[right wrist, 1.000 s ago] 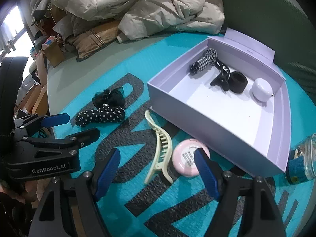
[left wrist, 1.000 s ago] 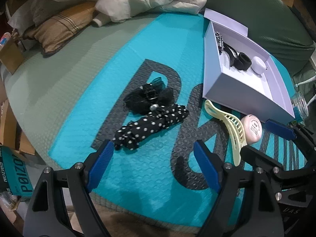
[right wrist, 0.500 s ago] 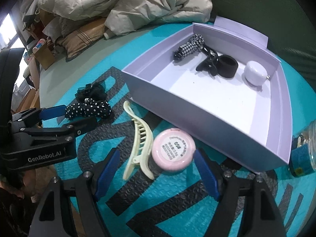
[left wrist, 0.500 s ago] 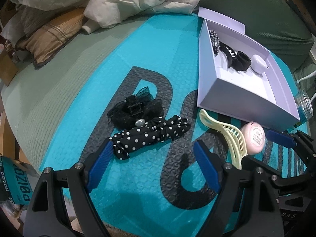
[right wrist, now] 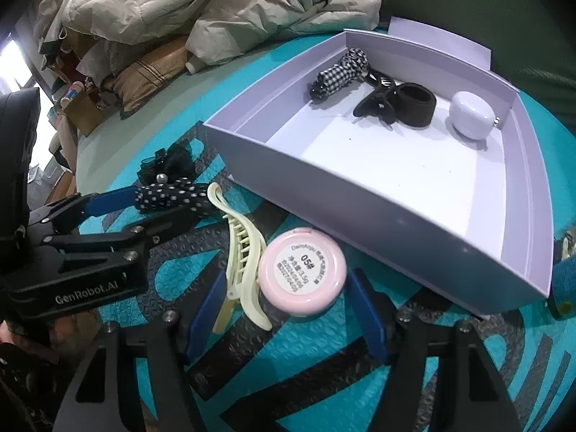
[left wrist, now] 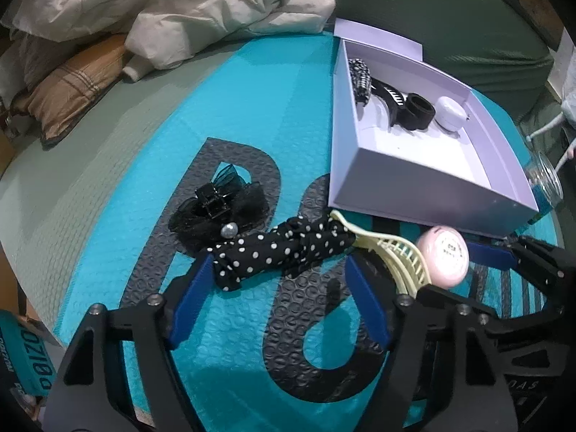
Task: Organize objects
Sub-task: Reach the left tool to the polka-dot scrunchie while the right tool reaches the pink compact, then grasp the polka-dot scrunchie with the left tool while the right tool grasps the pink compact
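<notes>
My left gripper [left wrist: 277, 270] is open, its fingers on either side of the near end of a black polka-dot scrunchie [left wrist: 280, 250] on the teal mat. A black lace hair clip [left wrist: 219, 208] lies just behind it. My right gripper [right wrist: 284, 288] is open around a pink round compact [right wrist: 302, 275] and the end of a cream claw clip [right wrist: 241, 252]. The lavender box [right wrist: 360, 198] holds a checked scrunchie [right wrist: 338, 72], a black clip, a black band [right wrist: 414, 104] and a white case [right wrist: 471, 115]. The left gripper [right wrist: 158, 201] also shows in the right wrist view.
A teal bubble mat [left wrist: 252, 90] covers the surface. Crumpled beige bedding [left wrist: 201, 7] and a tan pillow [left wrist: 75, 82] lie at the back left. A glass jar [left wrist: 545, 183] with a teal band stands right of the box. A green cushion [left wrist: 468, 18] is behind.
Both grippers have moved forward and down. The left one has closed in on the polka-dot scrunchie; the right one has closed in on the pink compact and cream clip. Both stay open.
</notes>
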Demonstrator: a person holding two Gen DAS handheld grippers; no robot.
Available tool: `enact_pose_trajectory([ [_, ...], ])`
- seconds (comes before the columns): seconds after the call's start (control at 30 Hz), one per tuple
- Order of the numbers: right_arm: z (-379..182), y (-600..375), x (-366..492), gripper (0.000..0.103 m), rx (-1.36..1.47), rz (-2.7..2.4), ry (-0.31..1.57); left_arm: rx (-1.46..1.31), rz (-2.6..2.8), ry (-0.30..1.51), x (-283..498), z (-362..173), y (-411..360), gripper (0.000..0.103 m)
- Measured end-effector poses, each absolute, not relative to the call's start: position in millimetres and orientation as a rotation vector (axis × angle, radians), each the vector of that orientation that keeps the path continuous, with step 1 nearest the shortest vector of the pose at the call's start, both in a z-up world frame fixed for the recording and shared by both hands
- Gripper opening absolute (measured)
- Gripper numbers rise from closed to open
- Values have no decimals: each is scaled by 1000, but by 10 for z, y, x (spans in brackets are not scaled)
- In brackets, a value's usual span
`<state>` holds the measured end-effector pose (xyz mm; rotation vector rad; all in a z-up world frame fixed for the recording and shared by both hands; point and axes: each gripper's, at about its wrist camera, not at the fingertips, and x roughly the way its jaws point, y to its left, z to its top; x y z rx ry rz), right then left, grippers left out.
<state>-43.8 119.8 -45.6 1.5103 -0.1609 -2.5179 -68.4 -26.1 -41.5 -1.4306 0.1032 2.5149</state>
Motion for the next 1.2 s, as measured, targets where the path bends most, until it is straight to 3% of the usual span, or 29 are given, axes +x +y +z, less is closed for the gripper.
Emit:
enact_pose_trajectory([
  [0.1,-456,1195,-429,69,1500,-2524,-149,-1427,2525,132,-643,-415,-255,63],
  [0.37,-442,1102,-352,67,1494,-2502,-71,-1478,2414,87,-439,-468,-273,56],
  [0.43,-485,1061,-307,61,1513,-2444,-81,-1494,2391,69,-369,-504,-269,56],
  [0.77,-434,1012,-169,61,1468,-2446,-56,-1442,2524,108,-177,-313,-327,55],
  [1.2,-413,1153,-355,61,1457,-2525,-75,-1466,2510,177,-518,-382,-263,55],
])
